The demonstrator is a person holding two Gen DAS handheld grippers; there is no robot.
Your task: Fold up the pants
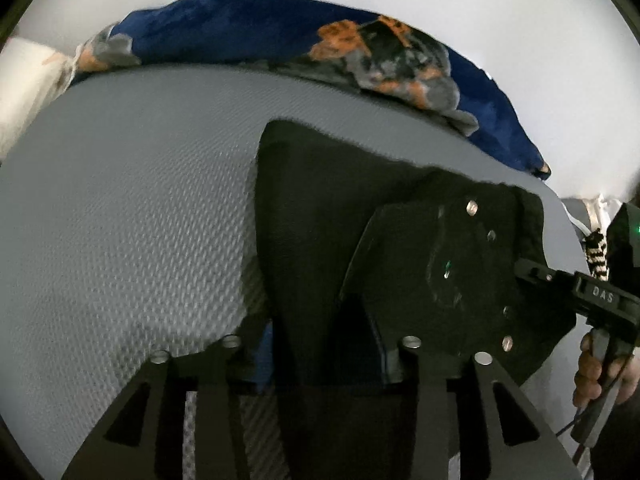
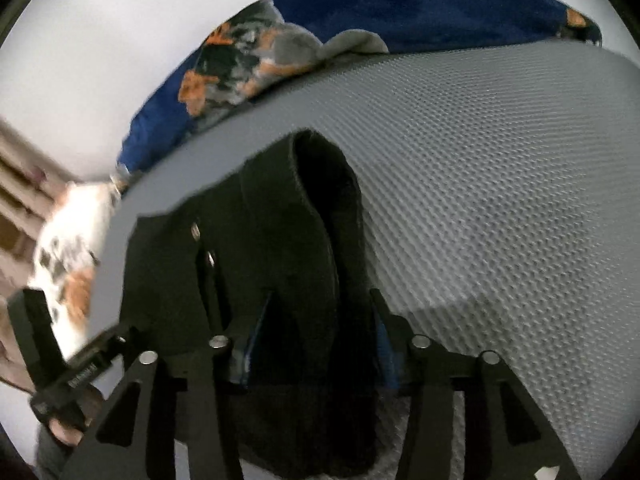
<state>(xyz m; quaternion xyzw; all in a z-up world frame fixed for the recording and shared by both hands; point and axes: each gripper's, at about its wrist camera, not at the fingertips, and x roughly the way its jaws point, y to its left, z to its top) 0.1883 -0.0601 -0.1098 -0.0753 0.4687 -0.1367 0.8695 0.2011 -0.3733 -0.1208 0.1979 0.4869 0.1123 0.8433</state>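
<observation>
Closest to my left lens, the left claw [image 1: 320,364] has black fabric running straight down between its two fingers, so I read it as pinching the pants [image 1: 320,216]. The same goes for the other side: the right claw [image 2: 316,356] has a thick bunch of the same dark cloth caught between its fingers, pinched as far as I can judge, though the fingertips themselves are buried in fabric.

The pants are lifted off the grey textured bed surface [image 1: 120,200], hanging and draping from both claws, with one folded edge reaching out over the surface ahead. In the right wrist view the cloth forms a rolled loop [image 2: 320,168] at its far end, which suggests a doubled layer. I hold the two grips side by side, I think, so the garment stays spread along one edge and can be laid over itself evenly; a single grip would let it bunch.

From the left view I see the right-hand device [image 1: 440,272] just beside my own claw, its handle gripped by the right hand [image 1: 600,368]. The left hand [image 2: 64,432] shows at the lower edge of the right view.

Counting: one pair of pants, two claws, two hands. Beyond the bed surface lies one blue blanket [image 1: 240,28] with an orange-and-grey patterned patch [image 1: 392,60], against a pale wall.
</observation>
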